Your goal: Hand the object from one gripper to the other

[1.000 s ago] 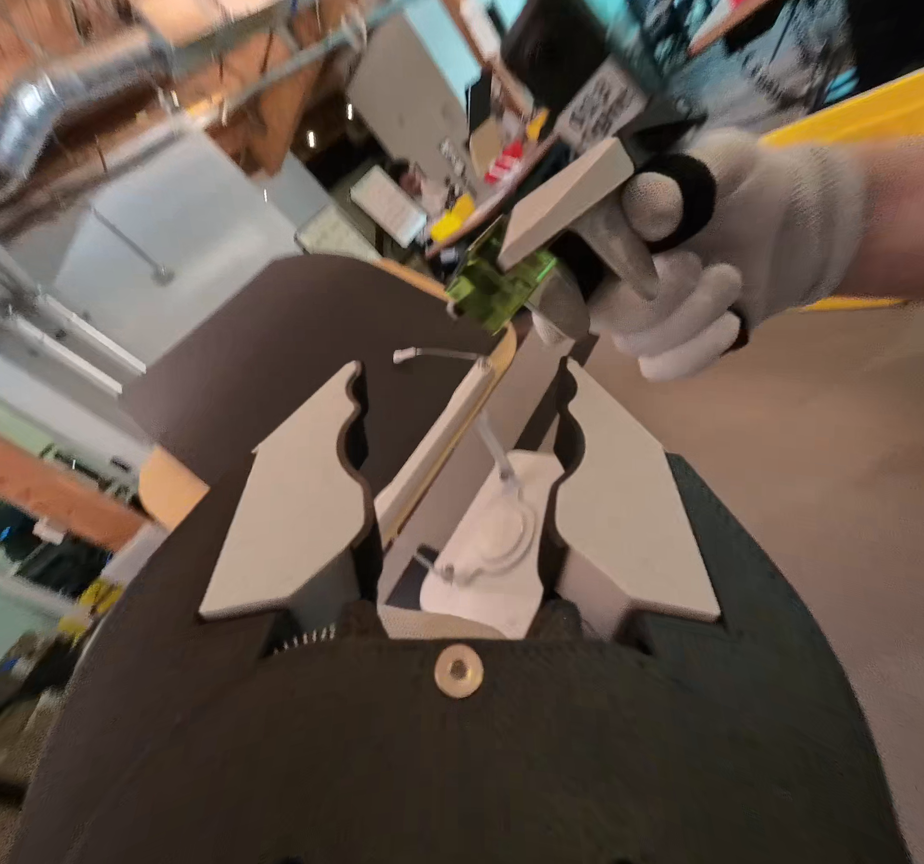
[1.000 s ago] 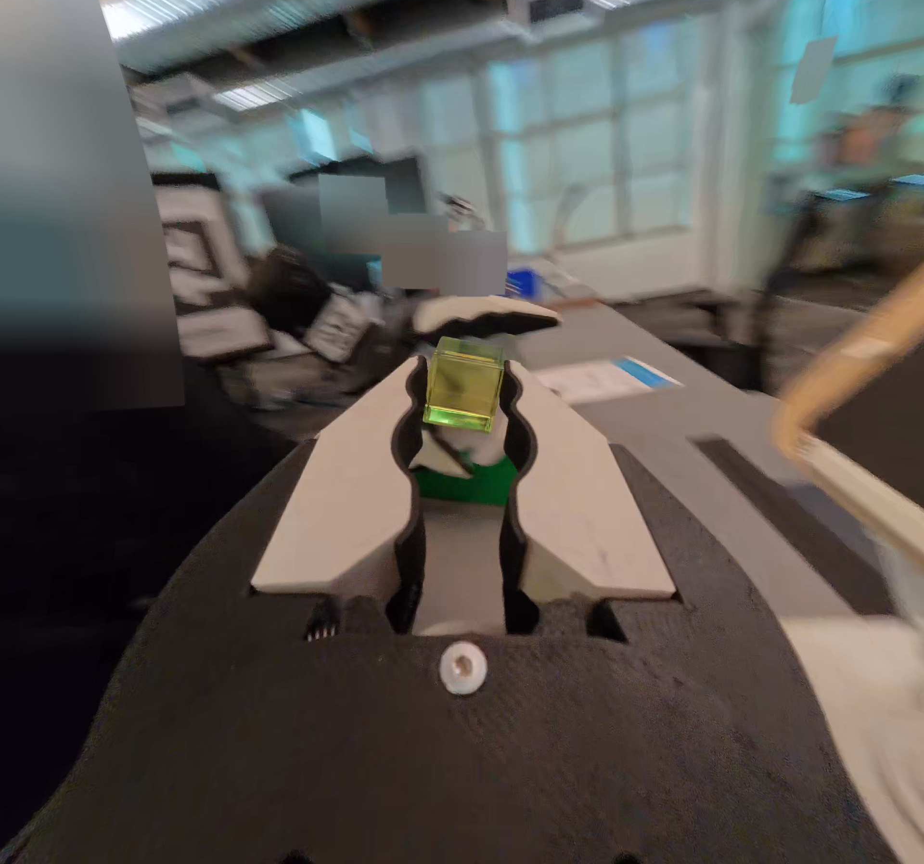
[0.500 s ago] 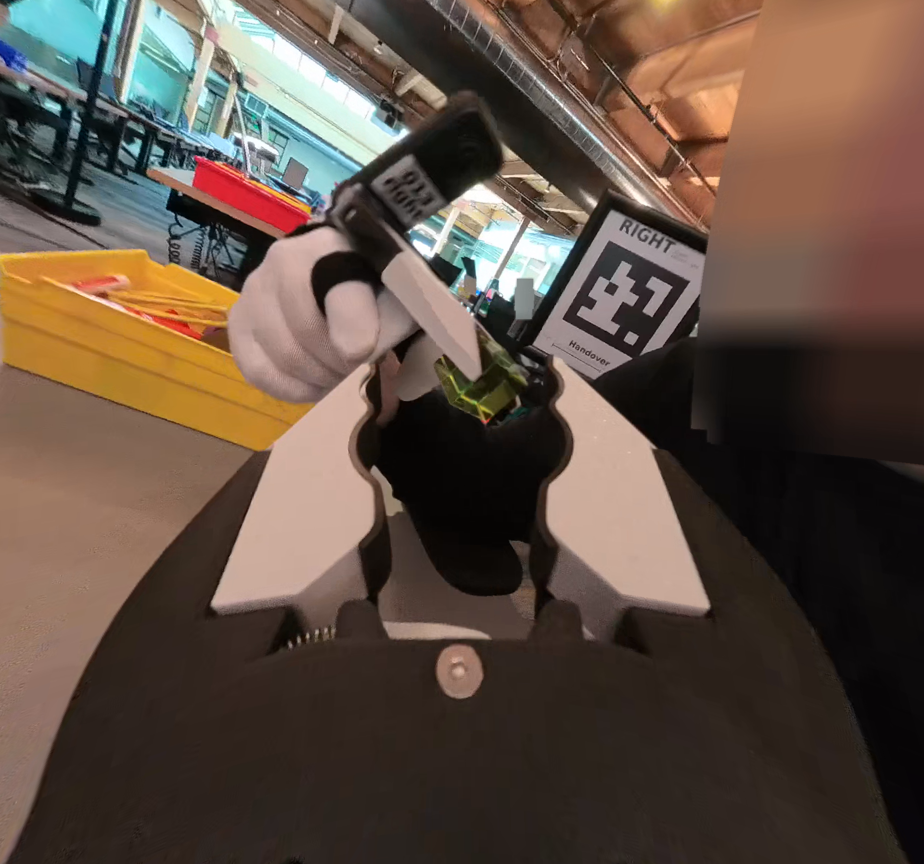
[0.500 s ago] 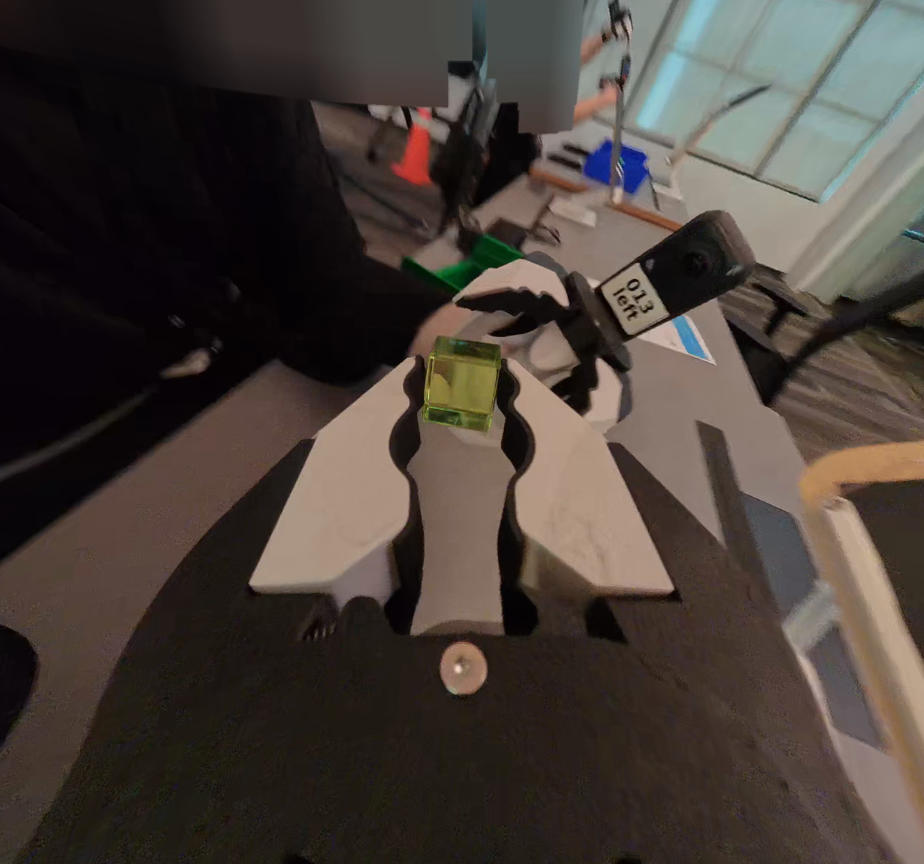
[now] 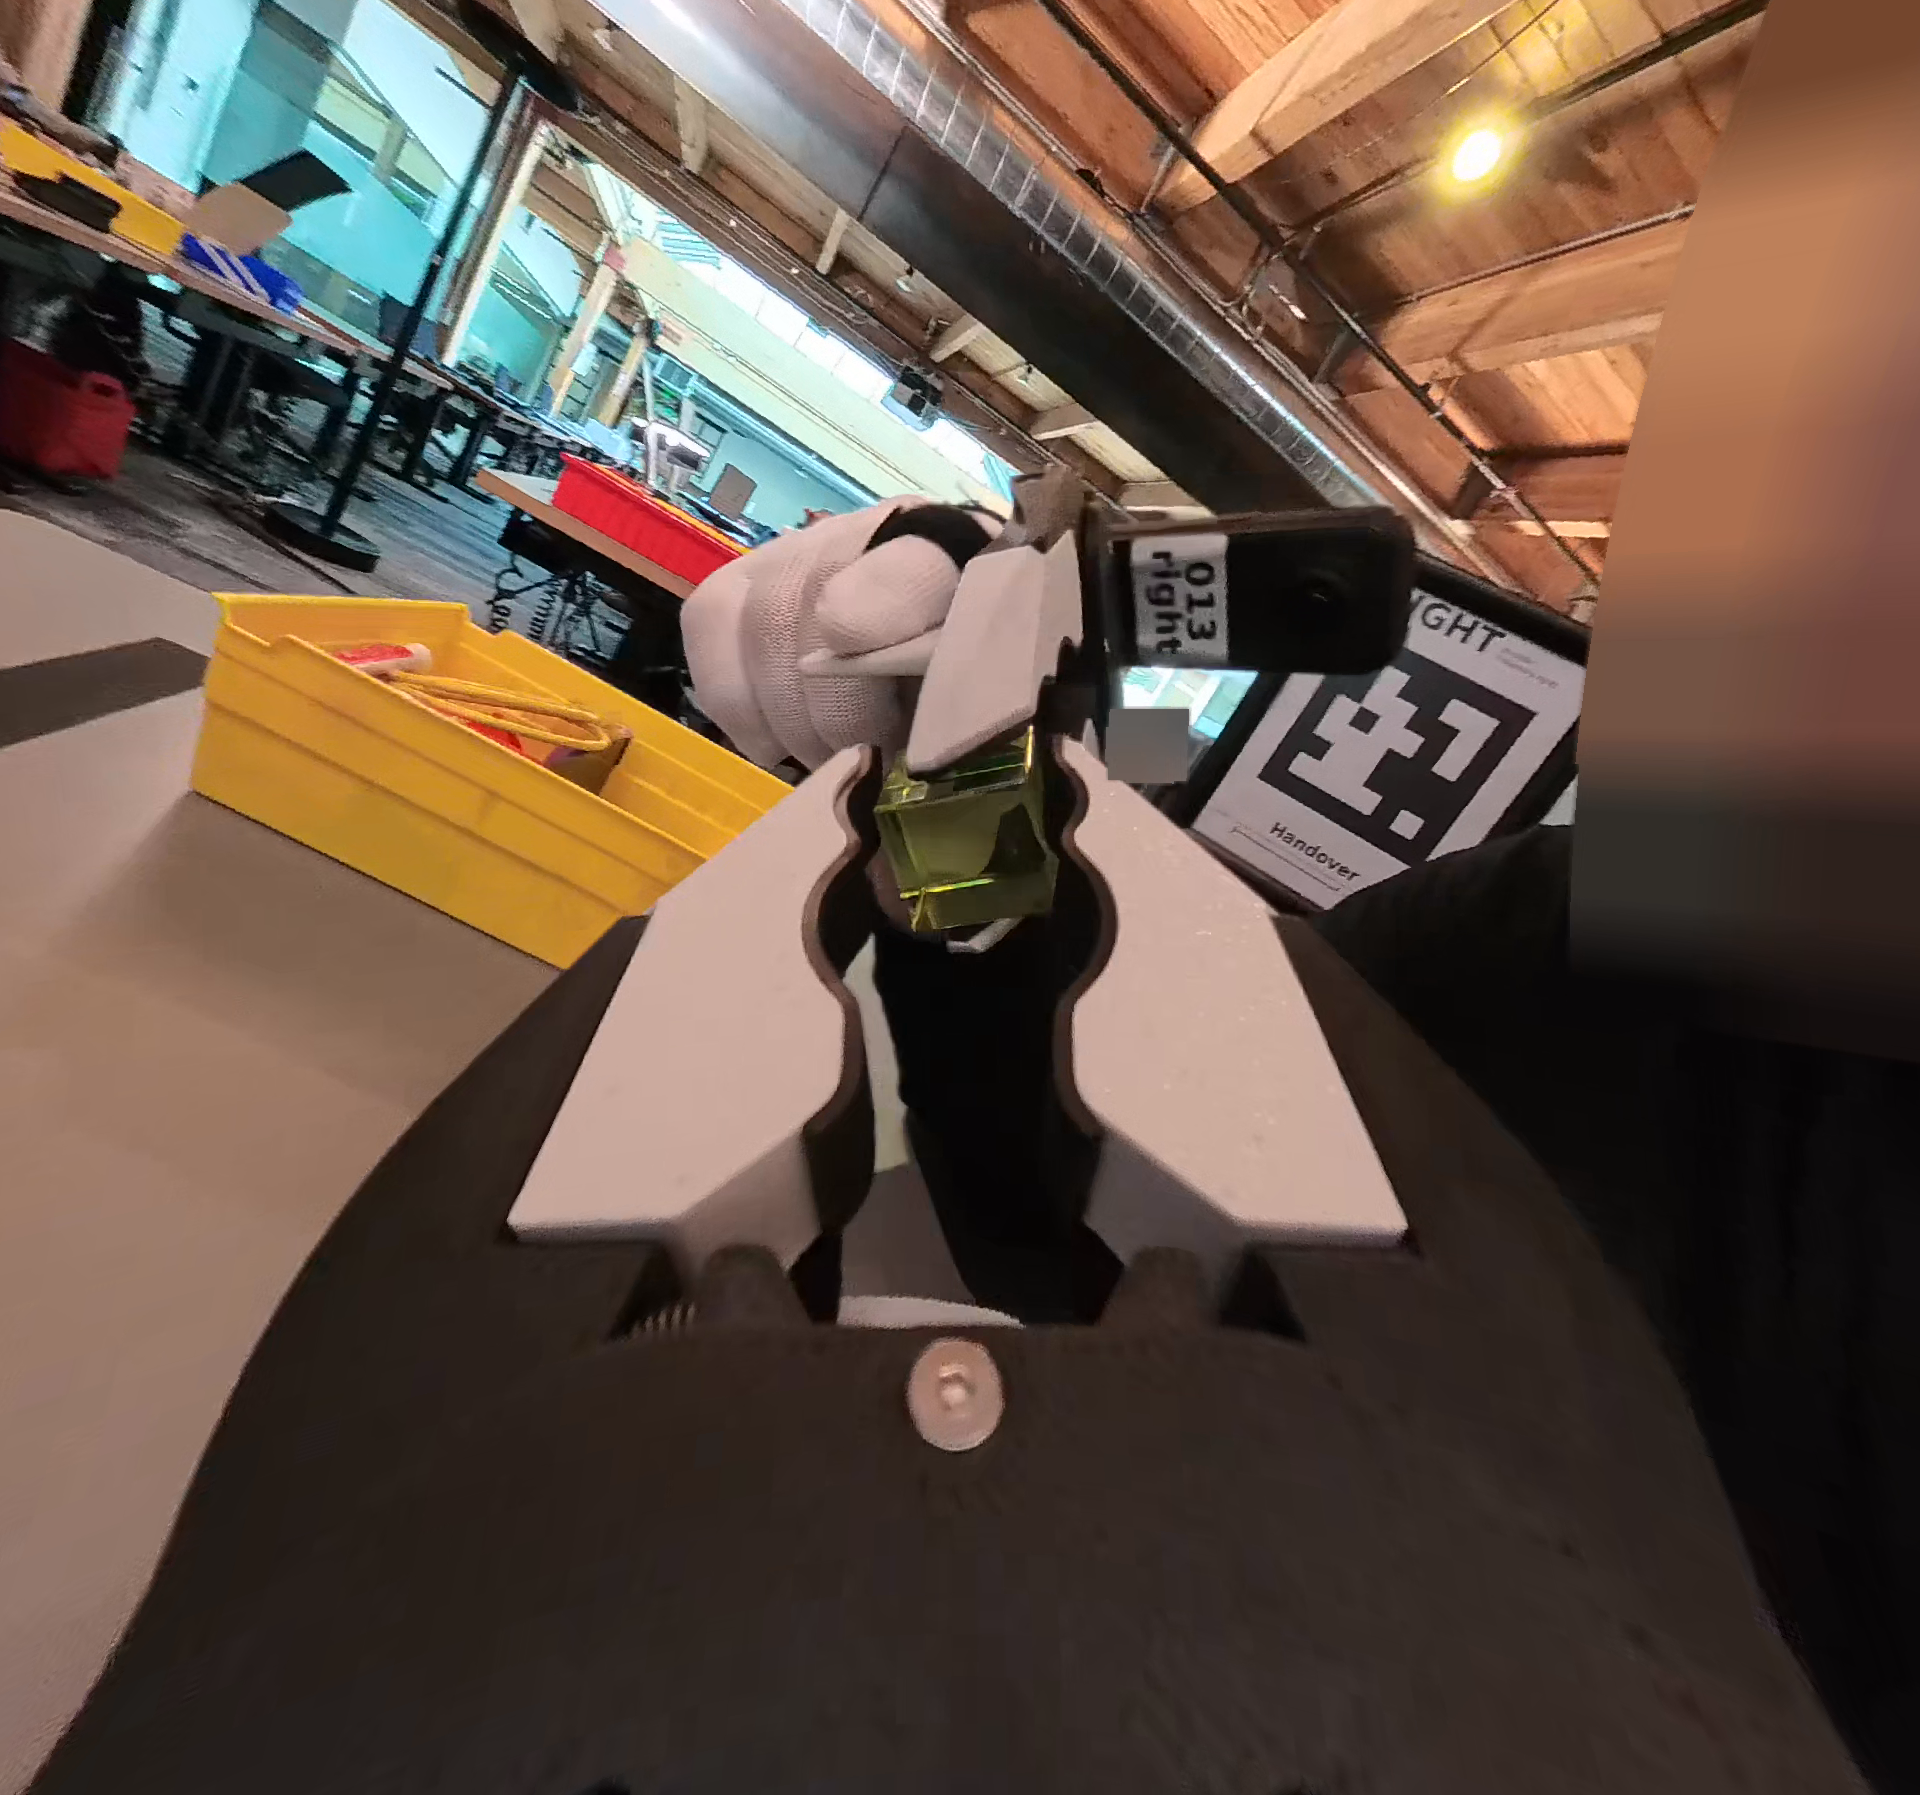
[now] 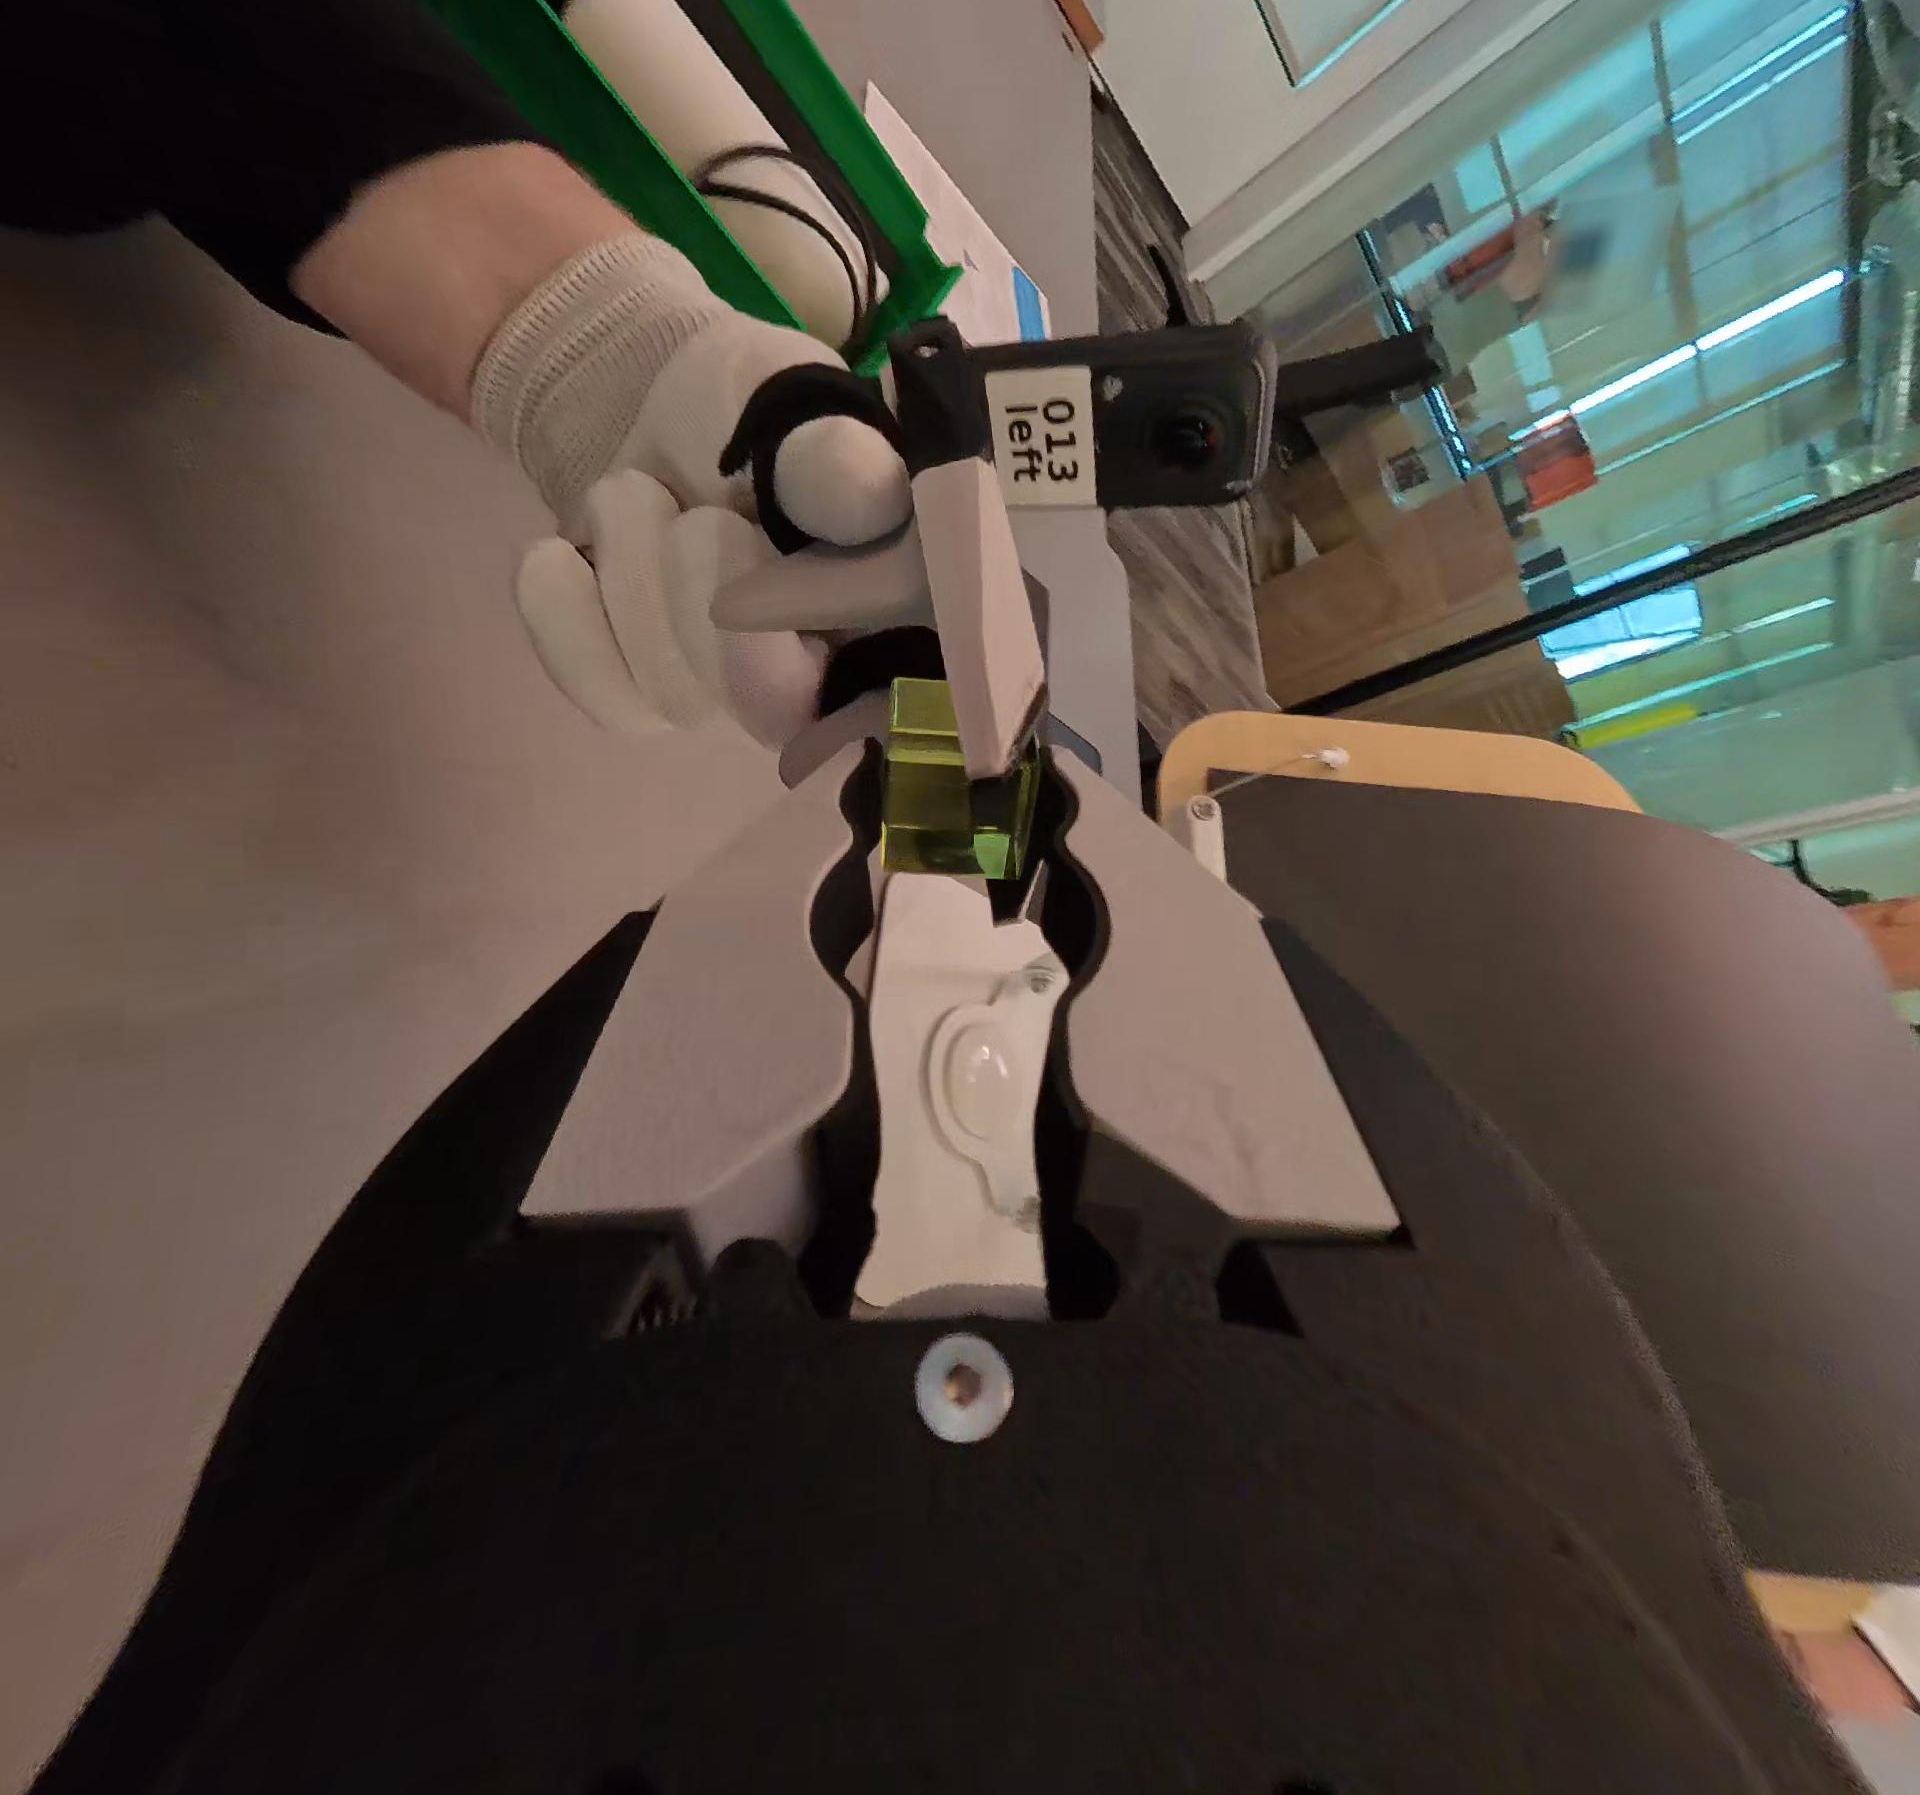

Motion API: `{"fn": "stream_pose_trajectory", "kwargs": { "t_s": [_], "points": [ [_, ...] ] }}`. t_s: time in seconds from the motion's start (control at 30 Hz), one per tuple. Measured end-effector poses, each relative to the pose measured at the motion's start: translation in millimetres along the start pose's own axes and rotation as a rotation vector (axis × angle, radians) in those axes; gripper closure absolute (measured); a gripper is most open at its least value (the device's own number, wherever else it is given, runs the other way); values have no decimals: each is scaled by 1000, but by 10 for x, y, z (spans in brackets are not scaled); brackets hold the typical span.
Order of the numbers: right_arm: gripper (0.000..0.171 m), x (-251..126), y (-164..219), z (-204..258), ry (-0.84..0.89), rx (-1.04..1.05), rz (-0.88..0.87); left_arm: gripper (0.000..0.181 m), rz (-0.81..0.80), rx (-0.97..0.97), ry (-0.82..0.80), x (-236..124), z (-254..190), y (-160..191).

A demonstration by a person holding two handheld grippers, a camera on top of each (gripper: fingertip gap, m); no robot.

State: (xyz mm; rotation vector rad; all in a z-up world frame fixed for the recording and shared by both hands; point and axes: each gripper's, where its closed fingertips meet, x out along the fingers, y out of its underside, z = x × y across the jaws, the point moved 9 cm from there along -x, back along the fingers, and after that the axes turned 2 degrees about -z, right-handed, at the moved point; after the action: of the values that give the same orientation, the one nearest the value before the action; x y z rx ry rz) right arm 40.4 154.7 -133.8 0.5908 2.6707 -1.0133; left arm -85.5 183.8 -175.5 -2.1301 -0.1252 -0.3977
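Translucent yellow-green, the cube (image 5: pixel 966 841) sits between the tips of both our grippers at once. Our right gripper (image 6: pixel 956 826) is closed on it; our left gripper (image 5: pixel 961 841) has its fingers narrowed against the cube's sides. We judge the handover half done: the right must yet release and back away.

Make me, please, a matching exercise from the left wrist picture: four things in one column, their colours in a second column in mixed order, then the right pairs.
Things:
1. cube
2. bin
3. glove
4. marker board

Colours:
a. solid yellow
b. black and white pattern
c. see-through yellow-green
d. plain white

Pairs: 1-c, 2-a, 3-d, 4-b
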Motion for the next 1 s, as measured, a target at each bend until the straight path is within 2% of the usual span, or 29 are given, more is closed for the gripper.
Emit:
{"fn": "stream_pose_trajectory", "kwargs": {
  "t_s": [0.03,0.1,0.17,0.27,0.37,0.5,0.6,0.67,0.73,0.77,0.87,0.93,1.0],
  "points": [
    [145,15,-1,-5,20,-18,20,152,-1,22,-20,-13,-3,-17],
    [137,41,-9,-23,80,-55,54,152,9,67,-58,-45,-8,-50],
    [114,49,-14,-49,131,-79,79,153,23,130,-106,-85,-19,-88],
    [105,14,-26,-91,172,-71,61,153,66,255,-200,-162,-52,-165],
    [121,-44,20,-149,136,66,41,153,192,521,-392,-236,-127,-242],
    [122,-75,169,-290,15,475,-113,153,408,1023,-672,-230,-278,-261],
    [134,-6,236,-386,7,687,-188,152,522,1304,-799,-150,-347,-211],
    [137,103,262,-373,-14,769,-144,152,562,1434,-854,-81,-357,-164],
    [138,216,258,-308,-57,786,-99,153,630,1529,-922,-28,-314,-105],
    [131,253,263,-304,-51,806,-86,153,674,1571,-961,-22,-269,-85],
    [130,351,260,-273,-65,853,-56,153,697,1613,-971,17,-195,-13],
    [132,430,296,-245,-42,850,20,153,708,1652,-983,45,-175,19],
    [141,469,299,-252,-3,831,22,153,701,1651,-997,59,-168,23]
  ]
}}
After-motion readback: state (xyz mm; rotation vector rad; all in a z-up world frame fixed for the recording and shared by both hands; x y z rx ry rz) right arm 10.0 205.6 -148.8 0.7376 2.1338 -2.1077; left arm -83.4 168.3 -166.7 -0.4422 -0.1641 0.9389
